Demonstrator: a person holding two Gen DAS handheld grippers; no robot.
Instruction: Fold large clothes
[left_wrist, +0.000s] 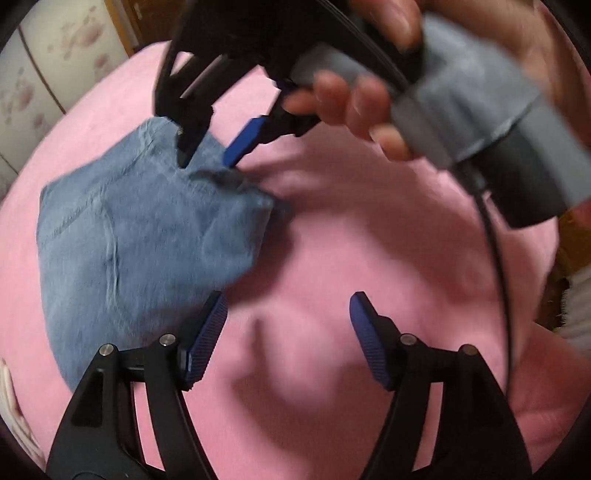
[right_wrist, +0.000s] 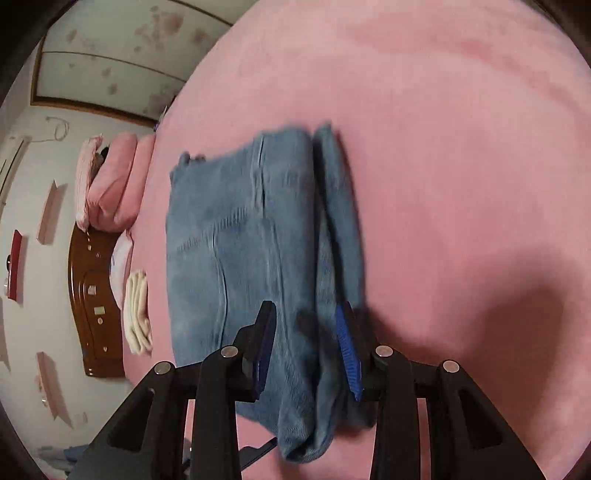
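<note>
Left tongs (left_wrist: 288, 332) stand spread and empty above the pink bed (left_wrist: 369, 258). Right tongs (right_wrist: 306, 347) are parted over the folded blue jeans (right_wrist: 240, 240), gripping nothing. Jeans lie flat on the bed.

Black gripper (left_wrist: 288, 339), ribbed blue pads, silver screws.

Jeans (right_wrist: 258, 258): blue denim, matt, faded, stitched seams, lying ahead of both grippers. Bedcover (right_wrist: 443, 147) under them: pink cloth, soft, matt, faintly fuzzy. Left gripper (left_wrist: 288, 339): matt black plastic arms, bright metal pins, ribbed blue pads (left_wrist: 207, 339). Right gripper (right_wrist: 306, 350): same build. Its handle (left_wrist: 480, 103), above the left gripper, is wrapped in grey cloth. Headboard (right_wrist: 96, 302), left of the right gripper: brown wood, glossy.
</note>
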